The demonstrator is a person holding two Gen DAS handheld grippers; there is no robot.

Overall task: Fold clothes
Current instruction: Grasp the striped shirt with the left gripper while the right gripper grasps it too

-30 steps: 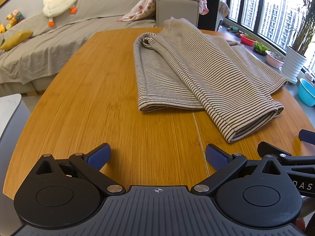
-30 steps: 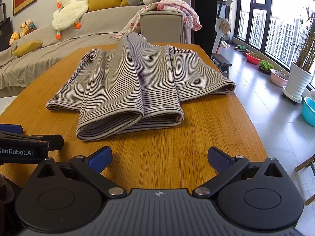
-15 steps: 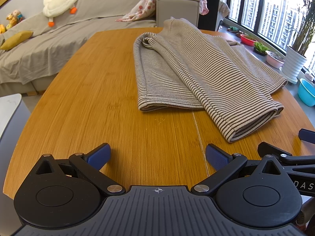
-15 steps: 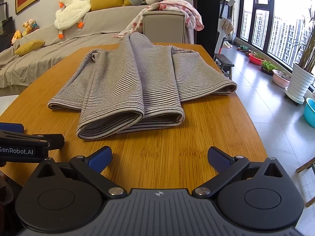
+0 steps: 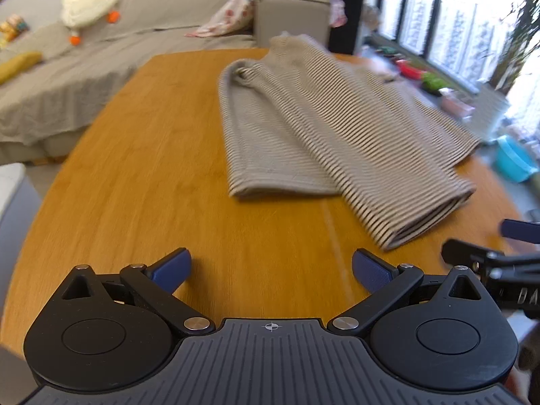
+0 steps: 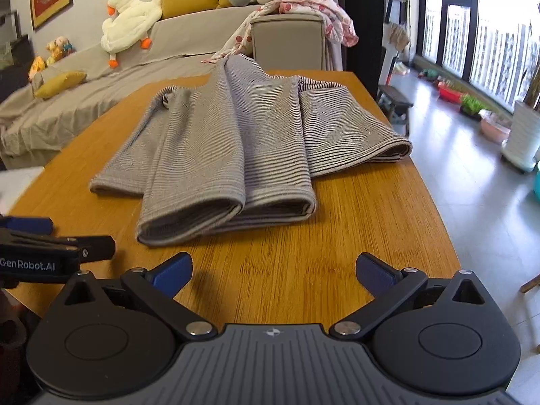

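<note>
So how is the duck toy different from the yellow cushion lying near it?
The duck toy is white with orange feet and beak; the yellow cushion is one plain colour. The duck leans up against the sofa's back, while the cushion lies low on the seat. The duck looks bigger. Both look soft and rest on the sofa.

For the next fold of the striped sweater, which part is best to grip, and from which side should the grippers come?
Grip the near hem of the striped sweater, one corner each. It faces both open grippers, left gripper and right gripper, across the bare table. Its thick rolled edges stand slightly off the wood, so a low approach from the near side probably lets a finger slide beneath.
</note>
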